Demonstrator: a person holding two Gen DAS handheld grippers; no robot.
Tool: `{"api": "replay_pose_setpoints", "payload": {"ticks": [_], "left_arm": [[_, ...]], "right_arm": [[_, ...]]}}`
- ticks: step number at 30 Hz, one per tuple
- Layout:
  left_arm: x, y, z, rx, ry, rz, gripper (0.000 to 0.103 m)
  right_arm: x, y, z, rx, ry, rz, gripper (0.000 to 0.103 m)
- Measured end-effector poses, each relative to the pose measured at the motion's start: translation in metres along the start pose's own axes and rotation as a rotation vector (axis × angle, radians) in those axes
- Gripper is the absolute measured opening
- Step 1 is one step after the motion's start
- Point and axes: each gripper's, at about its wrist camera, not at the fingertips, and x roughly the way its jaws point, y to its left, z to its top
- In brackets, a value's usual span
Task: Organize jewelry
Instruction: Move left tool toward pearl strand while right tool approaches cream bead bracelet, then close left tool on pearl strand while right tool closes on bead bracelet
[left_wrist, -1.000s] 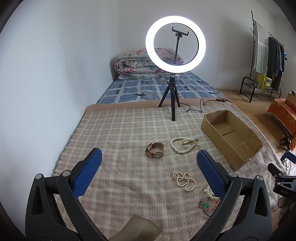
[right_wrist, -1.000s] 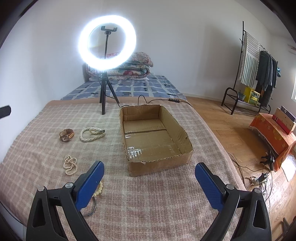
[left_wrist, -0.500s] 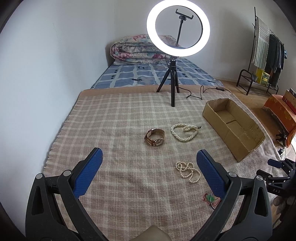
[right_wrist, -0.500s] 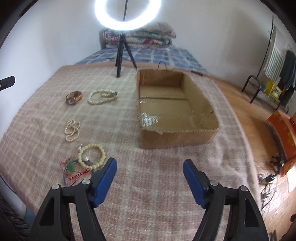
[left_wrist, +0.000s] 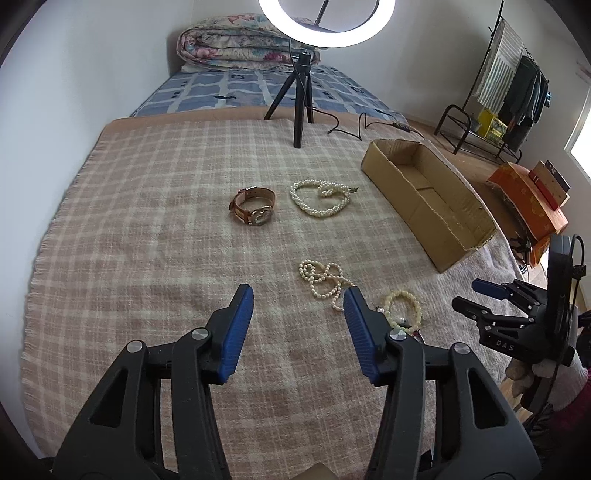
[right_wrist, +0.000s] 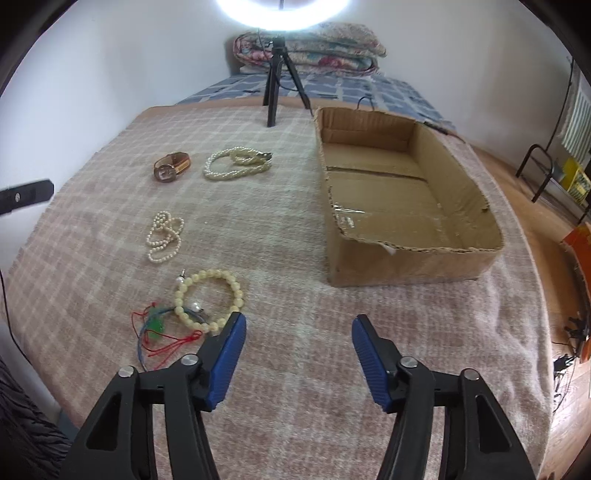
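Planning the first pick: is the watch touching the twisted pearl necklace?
Apart. The right wrist view shows blanket between the watch and the pearl necklace.

Left gripper (left_wrist: 298, 304) hangs low, blue pads spread apart and gripping nothing. Right gripper (right_wrist: 298, 334) sits just as wide and bare, tilted downward, both pointing forward.

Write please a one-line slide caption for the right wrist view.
Open right gripper hovers above plaid blanket, beside bead bracelet, with empty cardboard box ahead.
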Motion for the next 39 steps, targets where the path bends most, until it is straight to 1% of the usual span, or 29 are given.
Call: {"api": "replay_pose_setpoints", "payload": {"ticks": [1, 3, 4, 6, 7, 10, 13, 18, 24, 26, 29, 39], "left_arm": [[0.0, 0.0, 0.001, -0.002, -0.002, -0.001, 0.053], [-0.001, 0.002, 0.003, -0.008, -0.011, 0.001, 0.053], [-0.001, 0.004, 0.004, -0.012, -0.012, 0.004, 0.053], [0.002, 0.009, 0.006, -0.025, -0.007, 0.007, 0.05], [0.005, 0.011, 0.007, -0.032, 0.002, 0.008, 0.044], [0.014, 0.018, 0.009, -0.061, 0.033, -0.008, 0.044], [0.023, 0.018, 0.01, -0.068, 0.064, -0.035, 0.044], [0.039, 0.013, 0.015, -0.061, 0.084, -0.05, 0.044], [0.068, 0.014, 0.02, -0.101, 0.151, -0.073, 0.044], [0.074, 0.014, 0.022, -0.107, 0.159, -0.068, 0.044], [0.084, 0.013, 0.023, -0.113, 0.182, -0.078, 0.044], [0.115, 0.0, 0.017, -0.081, 0.253, -0.084, 0.044]], "right_arm": [[0.004, 0.001, 0.002, 0.005, 0.008, 0.016, 0.056], [0.01, 0.004, 0.004, 0.014, 0.027, 0.049, 0.05], [0.014, 0.006, 0.004, 0.017, 0.039, 0.06, 0.049], [0.021, 0.009, 0.004, 0.024, 0.06, 0.079, 0.046], [0.025, 0.01, 0.004, 0.03, 0.071, 0.092, 0.044], [0.033, 0.009, 0.004, 0.06, 0.097, 0.117, 0.042], [0.037, 0.01, 0.005, 0.076, 0.109, 0.135, 0.04], [0.043, 0.012, 0.007, 0.076, 0.124, 0.13, 0.04], [0.051, 0.014, 0.007, 0.079, 0.136, 0.115, 0.04], [0.052, 0.014, 0.008, 0.079, 0.133, 0.113, 0.04], [0.057, 0.016, 0.01, 0.075, 0.135, 0.108, 0.04], [0.065, 0.03, 0.012, 0.011, 0.137, 0.049, 0.039]]}}
